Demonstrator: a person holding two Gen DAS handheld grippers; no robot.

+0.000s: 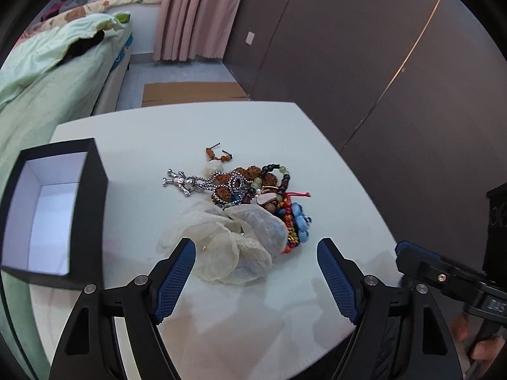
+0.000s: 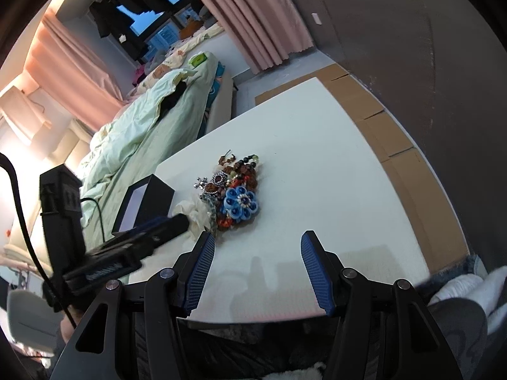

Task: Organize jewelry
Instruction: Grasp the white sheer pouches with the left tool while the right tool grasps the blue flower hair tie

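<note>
A heap of jewelry (image 1: pixel 250 193) lies mid-table: a silver chain with a small figure (image 1: pixel 182 182), brown and dark bead bracelets (image 1: pixel 272 174), translucent shell discs (image 1: pixel 234 240) and a blue flower piece (image 1: pixel 301 224). The heap also shows in the right wrist view (image 2: pixel 231 190), with the blue flower (image 2: pixel 240 204) nearest. An open black box with a white inside (image 1: pixel 47 215) stands left of the heap; it also shows in the right wrist view (image 2: pixel 142 204). My left gripper (image 1: pixel 256 247) is open and empty, just before the shell discs. My right gripper (image 2: pixel 255 240) is open and empty, short of the heap.
The white table (image 1: pixel 317 145) has a near edge and a far edge. A bed with a green quilt (image 1: pixel 47 88) lies left, dark wall panels (image 1: pixel 380 63) right, cardboard (image 2: pixel 396 126) on the floor beside the table. The other gripper's body (image 2: pixel 95 253) shows at left.
</note>
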